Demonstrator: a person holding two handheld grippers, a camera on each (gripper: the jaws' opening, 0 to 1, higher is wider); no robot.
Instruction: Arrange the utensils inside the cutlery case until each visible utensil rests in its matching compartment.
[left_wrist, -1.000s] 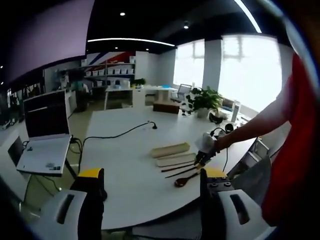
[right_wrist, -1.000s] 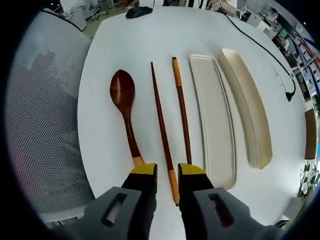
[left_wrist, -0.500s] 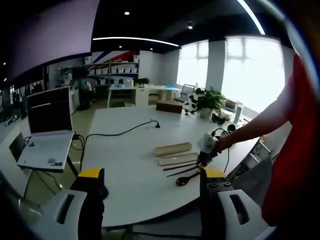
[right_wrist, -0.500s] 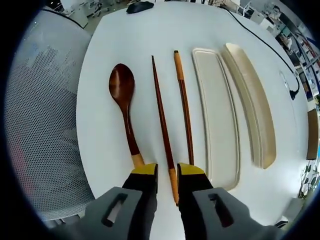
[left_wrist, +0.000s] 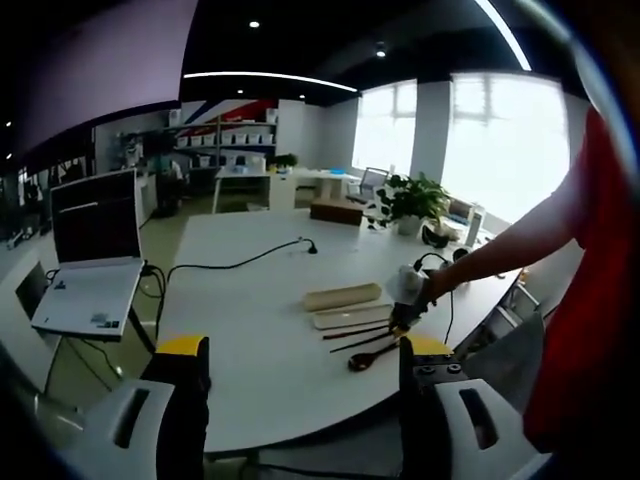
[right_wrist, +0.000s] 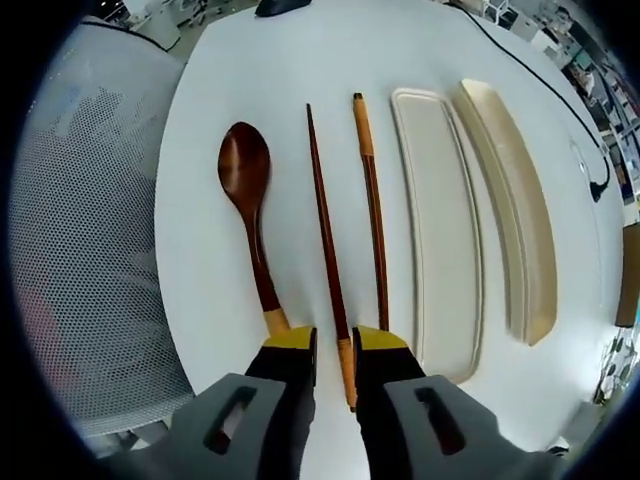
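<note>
Jaws of right gripper (right_wrist: 334, 345) closed on chopstick (right_wrist: 327, 228); left gripper (left_wrist: 303, 372) wide open, empty.

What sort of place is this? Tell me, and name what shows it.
Probably an open-plan office or lab: a white table with an open laptop beside it, desks and shelving at the back, a mesh office chair.

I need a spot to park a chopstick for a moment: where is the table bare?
Bare: table beyond the spoon bowl, and past the case lid. Crowded: spoon, two chopsticks and case tray lie close together, right gripper at their near ends.
</note>
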